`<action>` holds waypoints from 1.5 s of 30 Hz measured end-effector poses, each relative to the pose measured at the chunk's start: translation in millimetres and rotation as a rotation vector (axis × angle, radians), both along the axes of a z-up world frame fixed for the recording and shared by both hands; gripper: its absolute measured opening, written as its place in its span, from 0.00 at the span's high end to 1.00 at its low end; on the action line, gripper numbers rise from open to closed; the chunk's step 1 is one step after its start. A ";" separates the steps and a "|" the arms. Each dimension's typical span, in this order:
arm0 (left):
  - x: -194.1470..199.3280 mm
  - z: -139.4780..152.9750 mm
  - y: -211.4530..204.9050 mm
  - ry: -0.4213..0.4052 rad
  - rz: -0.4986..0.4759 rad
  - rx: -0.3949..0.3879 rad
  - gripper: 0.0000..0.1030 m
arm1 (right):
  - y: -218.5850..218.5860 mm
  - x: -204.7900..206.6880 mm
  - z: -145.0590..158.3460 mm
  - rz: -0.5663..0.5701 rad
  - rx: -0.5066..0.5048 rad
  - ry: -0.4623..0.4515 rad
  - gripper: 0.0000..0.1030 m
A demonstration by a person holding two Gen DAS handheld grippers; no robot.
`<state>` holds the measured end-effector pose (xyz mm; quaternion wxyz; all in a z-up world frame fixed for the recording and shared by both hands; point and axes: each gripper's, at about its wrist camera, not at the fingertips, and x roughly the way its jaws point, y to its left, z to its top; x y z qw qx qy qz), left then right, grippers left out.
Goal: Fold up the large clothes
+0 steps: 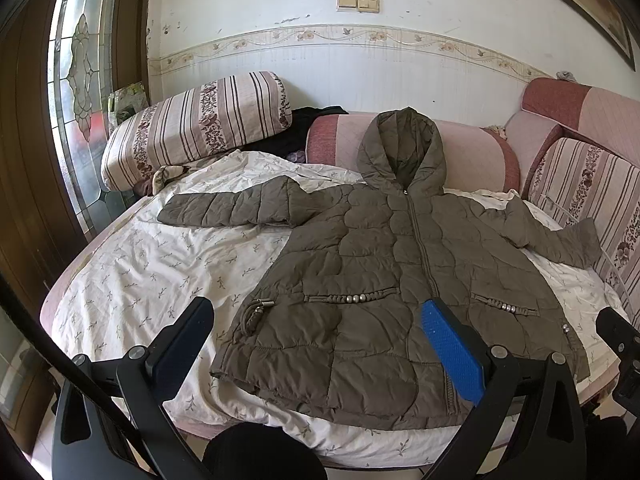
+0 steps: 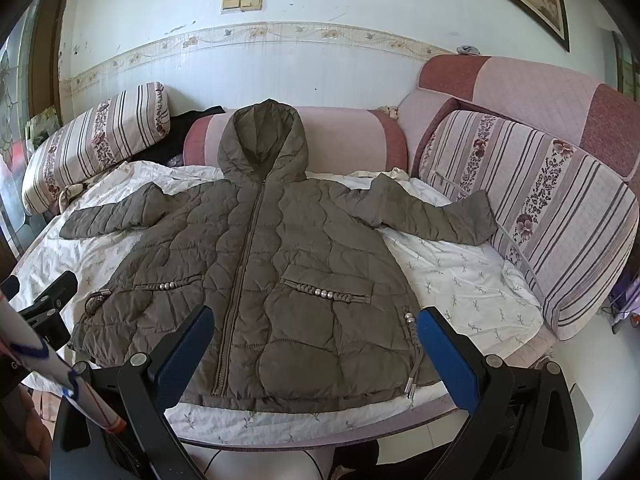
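One olive quilted jacket [image 2: 256, 256] | zipped | flat, sleeves spread

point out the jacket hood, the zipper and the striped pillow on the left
jacket hood [image 2: 264, 140], right wrist view, middle of the hood
zipper [image 2: 244, 248], right wrist view, mid-length down the front
striped pillow [image 1: 196, 128], left wrist view, middle of its face

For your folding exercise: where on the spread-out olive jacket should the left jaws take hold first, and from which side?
Probably the cuff of the sleeve lying out flat to the left of the jacket, approached from the left over the bare sheet. The sleeve's free end is thin, unobstructed, and can swing across the zipped front. The left gripper hangs open near the hem.
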<state>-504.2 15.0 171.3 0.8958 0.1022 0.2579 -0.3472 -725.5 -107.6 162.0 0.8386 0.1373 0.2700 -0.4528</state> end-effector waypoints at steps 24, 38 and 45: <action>9.4 61.4 6.5 -0.095 0.034 -0.026 0.00 | -44.0 -33.7 50.8 -0.028 -0.031 -0.135 0.00; 39.4 107.6 -56.1 -0.118 0.014 -0.072 0.00 | -108.6 -25.4 78.9 -0.065 -0.002 -0.188 0.00; 75.0 59.6 -106.6 -0.030 0.023 0.017 0.00 | -151.0 8.1 42.1 -0.088 0.079 -0.133 0.00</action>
